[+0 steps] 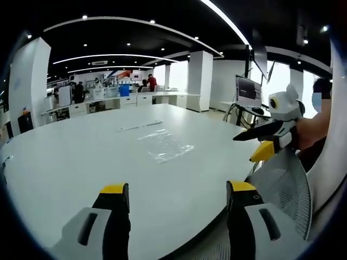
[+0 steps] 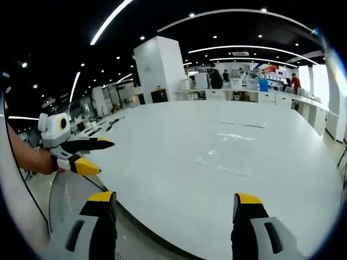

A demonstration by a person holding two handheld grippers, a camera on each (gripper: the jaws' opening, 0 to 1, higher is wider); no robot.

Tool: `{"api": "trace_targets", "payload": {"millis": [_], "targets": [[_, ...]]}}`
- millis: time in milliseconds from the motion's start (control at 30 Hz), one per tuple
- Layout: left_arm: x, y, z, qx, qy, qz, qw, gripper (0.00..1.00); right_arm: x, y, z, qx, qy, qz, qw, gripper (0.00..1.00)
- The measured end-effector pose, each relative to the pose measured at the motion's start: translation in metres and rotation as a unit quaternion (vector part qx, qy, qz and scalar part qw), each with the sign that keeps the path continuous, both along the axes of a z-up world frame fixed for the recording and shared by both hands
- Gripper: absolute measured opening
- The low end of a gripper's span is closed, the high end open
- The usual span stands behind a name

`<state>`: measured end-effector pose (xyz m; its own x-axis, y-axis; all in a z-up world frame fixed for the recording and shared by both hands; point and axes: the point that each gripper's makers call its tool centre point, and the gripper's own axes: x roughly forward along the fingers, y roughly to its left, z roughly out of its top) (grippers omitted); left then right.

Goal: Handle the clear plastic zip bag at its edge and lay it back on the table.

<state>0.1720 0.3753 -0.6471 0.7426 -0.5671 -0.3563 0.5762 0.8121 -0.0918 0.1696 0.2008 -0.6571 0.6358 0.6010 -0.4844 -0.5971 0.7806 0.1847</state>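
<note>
**Both grippers apart, bag flat on the table**

From the left gripper view I see my left gripper held low over the near edge of the white table, its two yellow-tipped jaws spread wide with nothing between them. The clear plastic zip bag lies flat on the tabletop well ahead of those jaws, near the middle of the table, touched by neither gripper. A thin clear strip lies just beyond it, apart from the bag.

The right gripper comes into this view from the right, held off the table's edge in a hand, its jaws also parted and holding nothing. A mesh chair back sits below it.

In the right gripper view my right gripper stands with its jaws wide apart above the table's near rim, and the bag rests well ahead of them, slightly to the right of centre. The left gripper shows at the left of this view, off the table, with jaws open.

Behind the table I see a white pillar, counters and several people standing far off.
</note>
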Motion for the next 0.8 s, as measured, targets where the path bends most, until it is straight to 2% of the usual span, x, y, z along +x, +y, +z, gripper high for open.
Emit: {"api": "trace_targets", "payload": {"millis": [800], "targets": [[0.0005,0.0008,0.0010,0.001,0.000,0.004,1.0000,0.71,0.0017,-0.0014,-0.0013,0.002,0.000,0.005,1.0000,0.87]]}}
